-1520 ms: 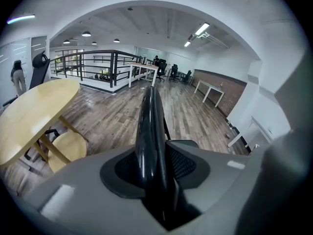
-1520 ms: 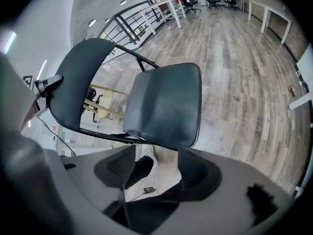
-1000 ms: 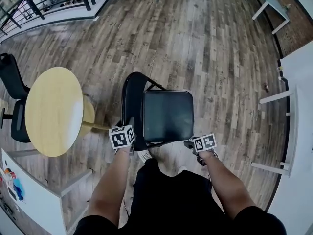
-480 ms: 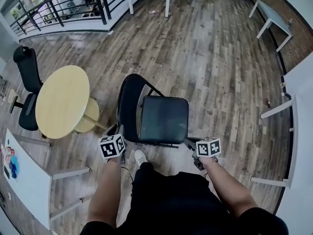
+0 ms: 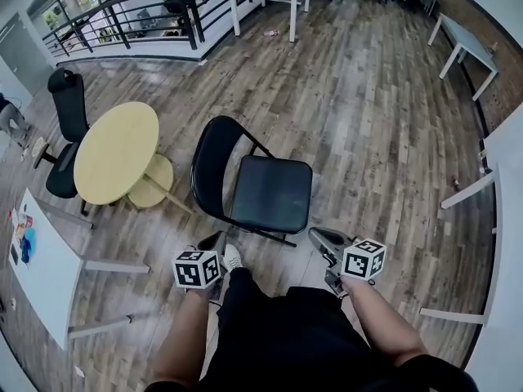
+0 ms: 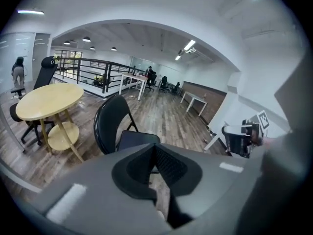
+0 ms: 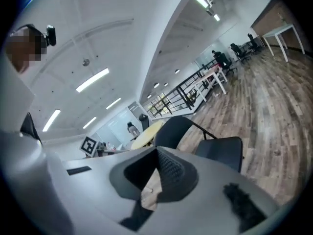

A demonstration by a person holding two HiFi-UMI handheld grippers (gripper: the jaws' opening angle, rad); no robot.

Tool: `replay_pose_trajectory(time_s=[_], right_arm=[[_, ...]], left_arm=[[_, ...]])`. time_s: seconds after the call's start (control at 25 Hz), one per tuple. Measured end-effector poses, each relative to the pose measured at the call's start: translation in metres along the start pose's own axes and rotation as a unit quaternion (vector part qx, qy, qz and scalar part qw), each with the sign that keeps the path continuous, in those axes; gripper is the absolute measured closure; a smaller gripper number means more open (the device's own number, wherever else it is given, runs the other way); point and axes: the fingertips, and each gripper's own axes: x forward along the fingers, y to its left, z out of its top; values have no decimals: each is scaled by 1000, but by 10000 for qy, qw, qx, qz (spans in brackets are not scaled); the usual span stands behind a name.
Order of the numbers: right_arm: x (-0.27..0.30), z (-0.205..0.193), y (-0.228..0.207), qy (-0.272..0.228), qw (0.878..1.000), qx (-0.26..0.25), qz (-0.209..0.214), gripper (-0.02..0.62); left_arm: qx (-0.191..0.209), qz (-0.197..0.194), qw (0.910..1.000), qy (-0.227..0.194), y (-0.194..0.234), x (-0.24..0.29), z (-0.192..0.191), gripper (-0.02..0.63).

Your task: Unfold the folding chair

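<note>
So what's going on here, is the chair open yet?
A person stands over the black folding chair, which is open on the wood floor with its seat down, next to a round yellow table. The left gripper and right gripper are both held just short of the chair, touching nothing. Each has its jaws together and empty. The unfolding looks done.
</note>
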Motion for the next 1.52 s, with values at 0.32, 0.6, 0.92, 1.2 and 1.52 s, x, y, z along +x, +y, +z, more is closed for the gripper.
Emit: replay_pose_trajectory(time_s=[0.32,0.6,0.92,1.2,1.52], right_arm=[[-40,-13,27,183,9984,-521,-82,590],[-64,-21,60,79,9969,-744,-247,589],[-59,-20,57,-143,9964,-423,-724,591],[-23,-26,77,-225,9931,-419,-1073,591],[13,-32,110,-151,9916,-416,-1219,591]], left_arm=[[238,-421,9986,230,-75,-57,-32,600],[858,-568,9947,66,-92,-73,-4,600],[873,-960,9914,139,-81,-73,11,600],[964,-1206,9876,289,-38,-81,15,600],[882,-1435,9854,249,-10,-90,18,599]])
